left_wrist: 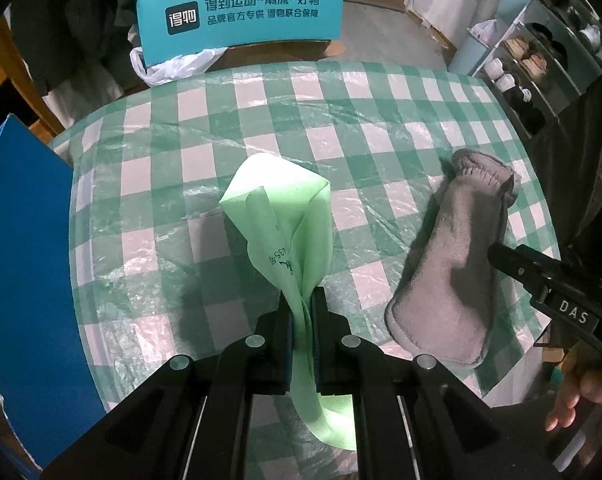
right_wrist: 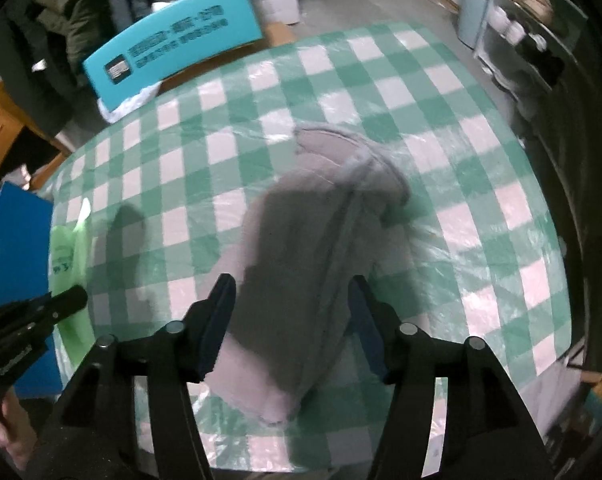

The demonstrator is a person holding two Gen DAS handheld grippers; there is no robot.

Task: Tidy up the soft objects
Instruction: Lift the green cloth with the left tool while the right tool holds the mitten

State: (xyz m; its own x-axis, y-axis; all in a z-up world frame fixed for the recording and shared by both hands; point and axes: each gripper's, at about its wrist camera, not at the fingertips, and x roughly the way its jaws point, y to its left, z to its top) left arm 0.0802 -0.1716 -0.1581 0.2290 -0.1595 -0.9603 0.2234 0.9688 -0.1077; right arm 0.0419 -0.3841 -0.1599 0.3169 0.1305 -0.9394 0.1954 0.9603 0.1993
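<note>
A light green cloth (left_wrist: 285,208) with dark printed marks hangs bunched above the table, and my left gripper (left_wrist: 301,300) is shut on its lower part. A tail of it trails down below the jaws. To the right, a grey plush slipper-like piece (left_wrist: 453,264) lies flat on the checked tablecloth (left_wrist: 341,120). In the right wrist view, which is blurred, my right gripper (right_wrist: 292,284) is open just above that grey piece (right_wrist: 301,240), one finger on each side of its near end. The green cloth (right_wrist: 67,248) shows at the far left there.
A teal printed board (left_wrist: 241,16) and a white plastic bag (left_wrist: 169,66) stand beyond the table's far edge. A blue board (left_wrist: 25,264) rises at the left edge. A shoe rack (left_wrist: 541,52) is at the far right. A person's hand (left_wrist: 581,396) holds the right gripper.
</note>
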